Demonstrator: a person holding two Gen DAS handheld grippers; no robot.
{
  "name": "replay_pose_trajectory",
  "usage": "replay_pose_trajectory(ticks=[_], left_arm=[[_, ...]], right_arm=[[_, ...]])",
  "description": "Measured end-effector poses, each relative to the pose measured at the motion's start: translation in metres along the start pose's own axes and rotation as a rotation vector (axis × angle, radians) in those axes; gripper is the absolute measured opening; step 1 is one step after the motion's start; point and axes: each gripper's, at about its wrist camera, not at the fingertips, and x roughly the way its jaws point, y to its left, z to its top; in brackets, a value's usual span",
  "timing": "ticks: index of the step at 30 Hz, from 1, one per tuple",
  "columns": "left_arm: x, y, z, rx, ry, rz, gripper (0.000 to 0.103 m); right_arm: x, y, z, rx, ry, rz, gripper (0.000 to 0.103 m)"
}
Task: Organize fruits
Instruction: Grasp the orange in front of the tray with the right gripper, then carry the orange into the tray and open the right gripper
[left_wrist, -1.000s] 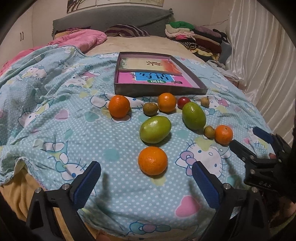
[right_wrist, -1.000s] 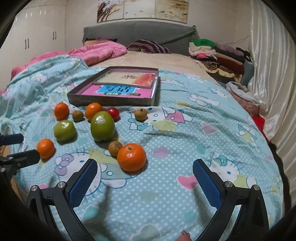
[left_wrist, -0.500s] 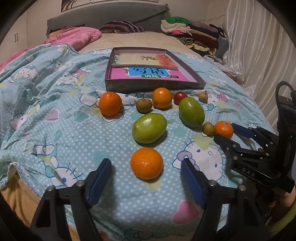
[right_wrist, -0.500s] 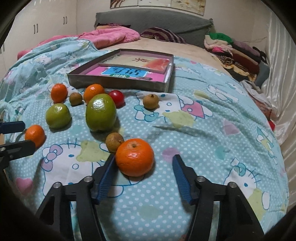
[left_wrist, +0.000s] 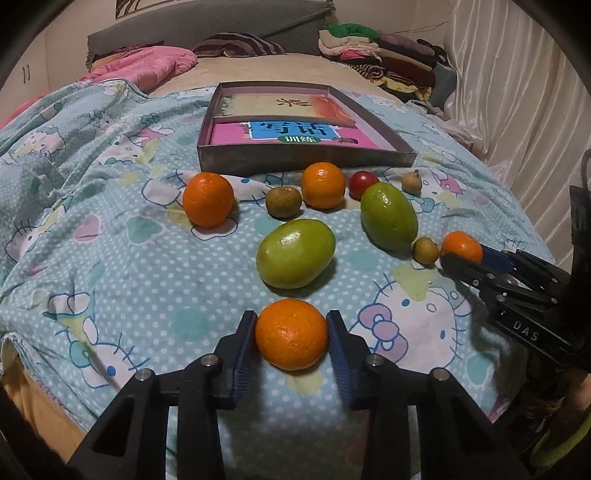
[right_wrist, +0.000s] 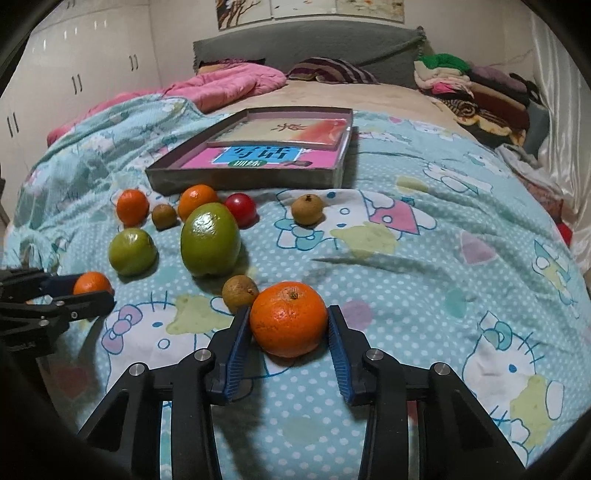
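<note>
While both sets of tongs have just been closing, we see the left gripper (left_wrist: 291, 334) clamp one round orange mandarin (left_wrist: 291, 334) and the right gripper (right_wrist: 287, 320) another (right_wrist: 287, 318); the shallow grey cardboard box (left_wrist: 303, 160) lies straight ahead, beyond the remaining fruit.

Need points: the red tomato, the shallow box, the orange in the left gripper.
red tomato (right_wrist: 241, 209), right wrist view, centre of its skin.
shallow box (left_wrist: 295, 160), left wrist view, near wall.
orange in the left gripper (left_wrist: 291, 334), left wrist view, middle of its peel.
</note>
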Motion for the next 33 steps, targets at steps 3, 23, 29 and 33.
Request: replay_pose_trajectory(ticks=[3, 23, 29, 33], left_arm=[[-0.001, 0.003, 0.0, -0.002, 0.003, -0.016, 0.037], [-0.015, 0.035, 0.069, -0.086, -0.068, -0.035, 0.037], [0.0, 0.041, 0.093, -0.095, -0.071, -0.016, 0.037], [0.008, 0.042, 0.108, -0.089, -0.079, -0.004, 0.037]], right_arm=[[-0.003, -0.005, 0.0, 0.028, -0.009, 0.004, 0.041], [-0.013, -0.017, 0.058, 0.055, -0.111, 0.03, 0.041], [-0.006, -0.015, 0.082, 0.039, -0.135, 0.058, 0.041], [0.003, -0.018, 0.096, 0.042, -0.134, 0.065, 0.041]])
